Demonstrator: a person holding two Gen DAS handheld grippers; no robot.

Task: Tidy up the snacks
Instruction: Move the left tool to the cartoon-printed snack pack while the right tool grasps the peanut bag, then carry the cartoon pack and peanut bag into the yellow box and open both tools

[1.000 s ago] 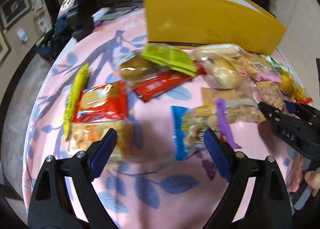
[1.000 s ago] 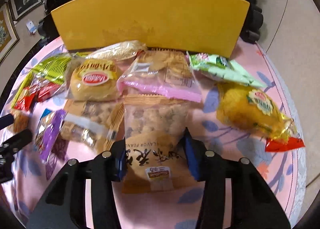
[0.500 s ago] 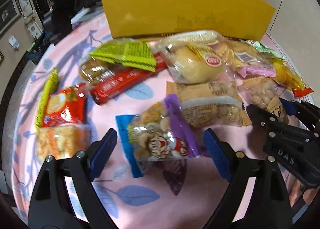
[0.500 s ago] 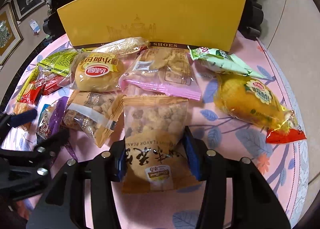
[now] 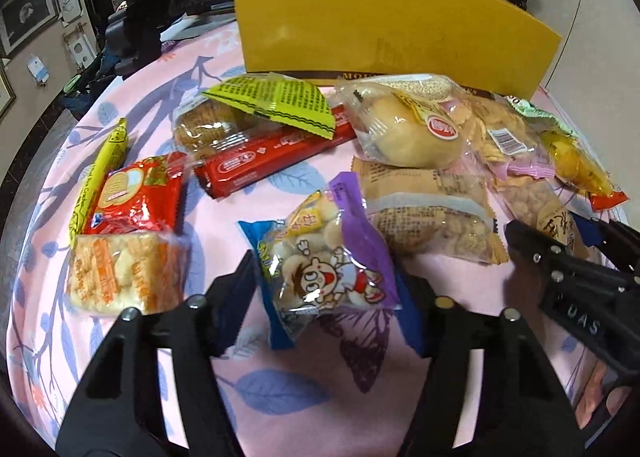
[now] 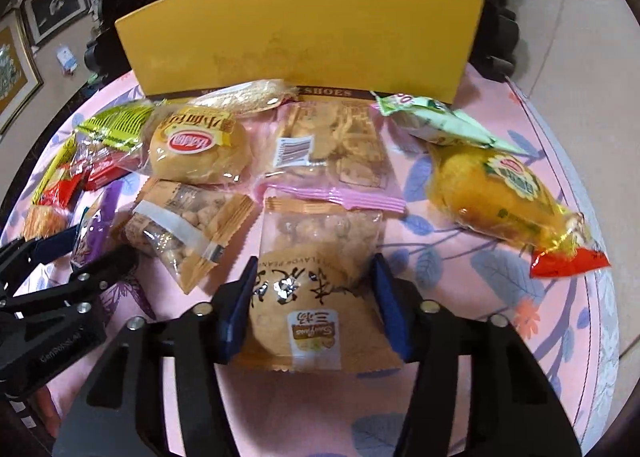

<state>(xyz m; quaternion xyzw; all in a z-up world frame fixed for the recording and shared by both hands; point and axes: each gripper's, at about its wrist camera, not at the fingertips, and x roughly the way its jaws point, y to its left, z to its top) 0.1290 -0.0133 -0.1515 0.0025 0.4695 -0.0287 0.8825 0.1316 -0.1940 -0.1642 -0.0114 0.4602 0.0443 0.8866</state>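
Observation:
Several wrapped snacks lie on a pink flowered tablecloth. A cartoon snack packet with blue and purple ends sits between the fingers of my left gripper. Its jaws are closing and the pads meet the packet's two side edges. My right gripper holds a tan peanut packet low near the cloth, its jaws closing against the packet's sides. The right gripper also shows at the right edge of the left wrist view. At the left edge of the right wrist view is the left gripper.
A yellow box stands upright at the back of the table. A bun, a pink-edged cracker bag, a nut packet and a yellow cake lie nearby. At the left lie a red bar and a rice cracker.
The left gripper has swung over from the left snacks to the cartoon packet and narrowed its jaws onto it. The right gripper has stayed put around the peanut packet.

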